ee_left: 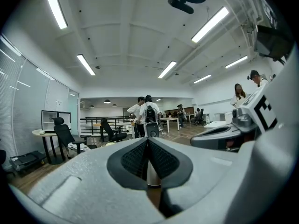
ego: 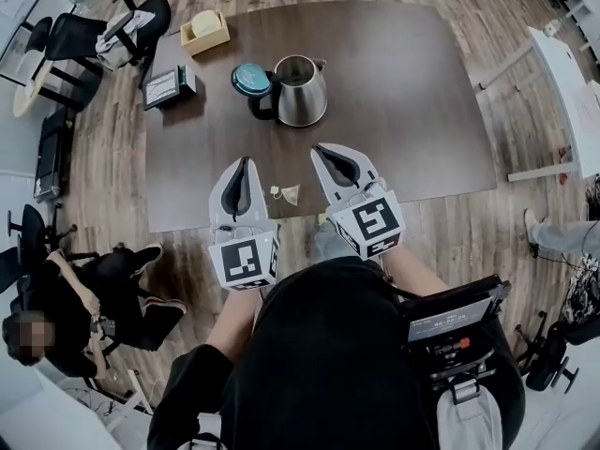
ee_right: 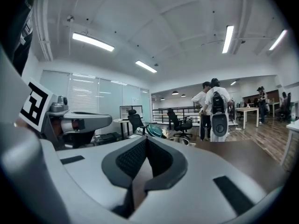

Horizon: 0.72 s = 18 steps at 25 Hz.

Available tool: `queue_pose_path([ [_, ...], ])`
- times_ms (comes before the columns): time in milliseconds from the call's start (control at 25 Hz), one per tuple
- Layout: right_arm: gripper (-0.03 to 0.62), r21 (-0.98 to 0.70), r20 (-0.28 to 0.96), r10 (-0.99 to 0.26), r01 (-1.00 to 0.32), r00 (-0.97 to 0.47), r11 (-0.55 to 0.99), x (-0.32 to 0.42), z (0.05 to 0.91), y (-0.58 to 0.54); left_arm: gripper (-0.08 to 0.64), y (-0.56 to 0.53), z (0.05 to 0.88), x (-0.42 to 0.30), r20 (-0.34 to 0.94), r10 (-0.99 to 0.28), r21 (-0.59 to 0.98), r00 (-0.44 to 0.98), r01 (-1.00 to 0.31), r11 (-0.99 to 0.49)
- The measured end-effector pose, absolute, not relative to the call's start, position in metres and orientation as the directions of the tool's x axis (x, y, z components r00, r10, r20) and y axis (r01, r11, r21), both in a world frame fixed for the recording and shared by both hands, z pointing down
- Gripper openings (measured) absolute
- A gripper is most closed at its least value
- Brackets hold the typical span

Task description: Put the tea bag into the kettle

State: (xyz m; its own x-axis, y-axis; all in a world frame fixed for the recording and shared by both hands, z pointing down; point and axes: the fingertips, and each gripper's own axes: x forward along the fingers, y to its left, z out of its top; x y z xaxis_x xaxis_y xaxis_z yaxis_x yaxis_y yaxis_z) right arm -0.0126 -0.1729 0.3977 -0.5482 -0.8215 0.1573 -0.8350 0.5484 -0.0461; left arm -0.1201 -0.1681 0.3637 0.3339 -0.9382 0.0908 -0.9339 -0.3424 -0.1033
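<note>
- Nearest to me are the marker cubes of the left hand-held gripper (ego: 246, 161) and the right hand-held gripper (ego: 319, 149), sitting over the near edge of the table (ego: 412, 111). Both sets of jaws point out across it.
- Left hand-held gripper (ee_left: 148, 139): its own view shows the ribbed dark pads drawn together, with nothing clamped between them.
- Right hand-held gripper (ee_right: 145, 140): its jaws are closed tight too and hold nothing.
- That near table edge runs just under both cubes, with wood-plank floor (ego: 487, 26) beyond every side. The corners are rounded and the top is dark, matte brown.
- Open tabletop lies between the jaw tips and the kettle (ego: 302, 90), and a wide stretch of it lies to the right of the right hand-held gripper.
- A small pale tea bag (ego: 290, 193) lies flat on the table between the two hand-held grippers, level with their jaws. Its paper tag lies toward the left one.
- Straight ahead of both tips, well apart from them, the kettle stands upright. It is shiny steel with a black handle and an uncovered mouth, and I cannot tell what is inside.
- A round teal lid (ego: 251, 79) rests just beside the kettle, ahead of the left hand-held gripper.
- Far ahead-left of it, a wooden box (ego: 205, 32) holds something pale and round.
</note>
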Motion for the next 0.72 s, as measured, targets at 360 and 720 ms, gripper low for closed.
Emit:
queue_pose_path([
  [360,0.005,0.023,0.442,-0.464,-0.508,-0.767,0.861,-0.058,0.458,-0.191,0.003,-0.222,0.359,-0.127,0.098,-0.967,-0.11,0.235,-0.963,-0.245],
  [720,0.009,-0.155,0.544,-0.123,-0.243,-0.83,0.958,-0.071,0.515,-0.178,0.003,-0.239,0.368,-0.137,0.123,-0.984,-0.145,0.133,-0.978,-0.15],
])
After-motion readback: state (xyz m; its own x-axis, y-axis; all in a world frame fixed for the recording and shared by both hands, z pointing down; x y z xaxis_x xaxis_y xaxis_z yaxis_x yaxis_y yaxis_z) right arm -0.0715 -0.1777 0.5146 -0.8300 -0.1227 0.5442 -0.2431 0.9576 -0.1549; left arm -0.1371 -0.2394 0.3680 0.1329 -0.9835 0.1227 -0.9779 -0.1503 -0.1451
